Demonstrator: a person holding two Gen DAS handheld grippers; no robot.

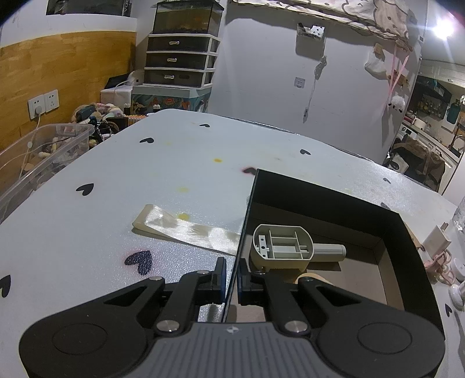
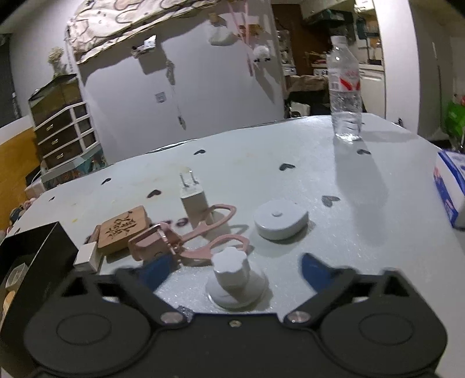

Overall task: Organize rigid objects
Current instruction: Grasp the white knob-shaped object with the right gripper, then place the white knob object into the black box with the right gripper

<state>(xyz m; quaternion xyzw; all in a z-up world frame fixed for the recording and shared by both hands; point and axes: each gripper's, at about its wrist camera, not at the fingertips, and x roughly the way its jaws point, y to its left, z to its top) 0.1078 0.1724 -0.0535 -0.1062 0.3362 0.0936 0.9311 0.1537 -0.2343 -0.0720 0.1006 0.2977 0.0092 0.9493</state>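
Left claw (image 1: pixel 231 280) clamps the box (image 1: pixel 407 261) wall at 6 o'clock; inside lies a grey part (image 1: pixel 283 247). Right claw (image 2: pixel 232 270), released, straddles a white knob (image 2: pixel 232 272).

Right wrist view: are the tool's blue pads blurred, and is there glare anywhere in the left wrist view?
Right wrist view: the right tool has smeared blue pads, while the white knob between them looks fairly sharp; the water bottle casts a long shadow toward the camera. Left wrist view: sharp, with a lamp flare at top right and sheen on the ribbon.
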